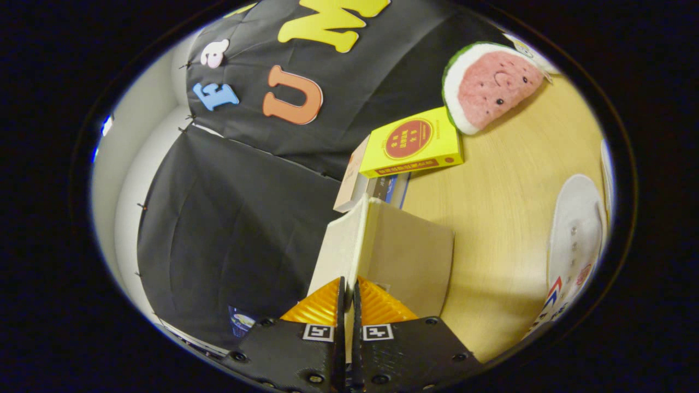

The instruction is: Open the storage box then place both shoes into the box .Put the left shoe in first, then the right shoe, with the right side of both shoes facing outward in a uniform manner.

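My gripper (349,286) is shut on the thin edge of the storage box lid (377,251), a pale cardboard flap that stands lifted and runs straight ahead from between the fingers. The view is rolled steeply, so the wooden table (502,218) tilts up on the right of the fingers. A white shoe (573,240) with metal eyelets and a red-and-blue mark lies on the table well to the right of the lid. The inside of the box is hidden behind the lid.
Beyond the lid lies a yellow box with a red round mark (409,143) on top of a stack of books (377,188). A watermelon-slice plush toy (491,84) rests farther back on the table. Black cloth wall stands on the left.
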The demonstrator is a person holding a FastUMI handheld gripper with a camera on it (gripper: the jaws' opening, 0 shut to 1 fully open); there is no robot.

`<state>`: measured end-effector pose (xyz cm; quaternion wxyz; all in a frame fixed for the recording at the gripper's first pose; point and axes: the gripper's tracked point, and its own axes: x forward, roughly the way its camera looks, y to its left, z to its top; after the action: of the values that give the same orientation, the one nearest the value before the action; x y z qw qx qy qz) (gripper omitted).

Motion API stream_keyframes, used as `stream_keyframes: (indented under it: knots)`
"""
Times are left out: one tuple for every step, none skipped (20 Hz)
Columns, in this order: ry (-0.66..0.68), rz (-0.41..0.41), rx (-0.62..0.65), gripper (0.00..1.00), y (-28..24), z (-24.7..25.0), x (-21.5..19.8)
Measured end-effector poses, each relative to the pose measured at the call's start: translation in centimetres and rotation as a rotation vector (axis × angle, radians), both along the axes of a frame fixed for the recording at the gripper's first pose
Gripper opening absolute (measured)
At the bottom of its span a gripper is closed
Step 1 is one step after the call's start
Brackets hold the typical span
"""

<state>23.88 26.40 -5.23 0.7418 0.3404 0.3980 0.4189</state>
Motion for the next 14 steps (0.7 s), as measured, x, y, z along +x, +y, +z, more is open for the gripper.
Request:
stream_keyframes:
  knots:
    - [-0.018, -0.003, 0.005, 0.04, 0.4, 1.2, -0.1]
    - [-0.038, 0.003, 0.017, 0.04, 0.7, 2.7, -0.4]
    - [-0.052, 0.000, 0.026, 0.05, 1.3, 3.9, -0.6]
    - [-0.072, 0.007, 0.038, 0.05, 2.0, 5.2, -0.9]
    - [-0.082, 0.012, 0.050, 0.05, 2.8, 6.3, -1.2]
    - [-0.087, 0.018, 0.059, 0.05, 3.6, 7.2, -1.6]
    - [-0.091, 0.026, 0.079, 0.05, 4.5, 8.2, -1.8]
    - [-0.091, 0.025, 0.099, 0.05, 5.4, 9.2, -2.1]
    - [-0.099, 0.023, 0.116, 0.05, 6.5, 10.1, -2.1]
    - [-0.106, 0.018, 0.132, 0.05, 7.6, 10.8, -2.1]
    - [-0.109, 0.024, 0.150, 0.05, 9.0, 11.4, -2.3]
    - [-0.108, 0.031, 0.168, 0.05, 10.2, 11.9, -2.6]
    - [-0.104, 0.034, 0.184, 0.05, 11.4, 12.3, -2.6]
    - [-0.103, 0.036, 0.197, 0.05, 12.5, 12.7, -2.9]
